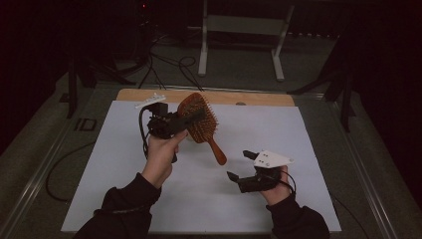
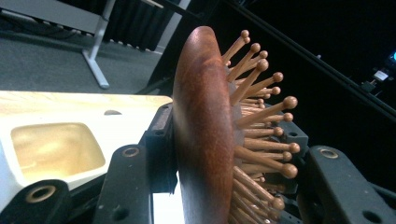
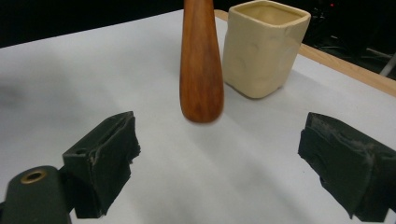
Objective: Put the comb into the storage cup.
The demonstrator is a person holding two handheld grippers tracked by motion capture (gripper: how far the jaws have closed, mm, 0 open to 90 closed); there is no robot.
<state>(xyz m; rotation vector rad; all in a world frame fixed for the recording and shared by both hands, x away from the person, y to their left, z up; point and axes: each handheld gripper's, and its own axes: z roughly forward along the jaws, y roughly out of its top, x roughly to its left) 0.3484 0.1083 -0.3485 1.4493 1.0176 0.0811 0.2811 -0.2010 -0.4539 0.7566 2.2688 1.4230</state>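
Hairbrush [image 1: 200, 119] clamped in left hand-held gripper [image 1: 180, 121]; right hand-held gripper [image 1: 239, 166] gapes; cup [image 3: 264, 46] seemingly behind.

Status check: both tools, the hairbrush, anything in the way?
Left tool clamps hairbrush head, lifted. Right tool open, empty, near handle end. Cream cup stands beyond handle.

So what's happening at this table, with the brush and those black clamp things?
A person holds a two-jaw gripper in each hand over a white-covered table. The left gripper is shut on the head of a wooden hairbrush, lifted off the table with its handle pointing down toward the right gripper. That one is open and empty. A cream square cup stands on the table behind the brush.
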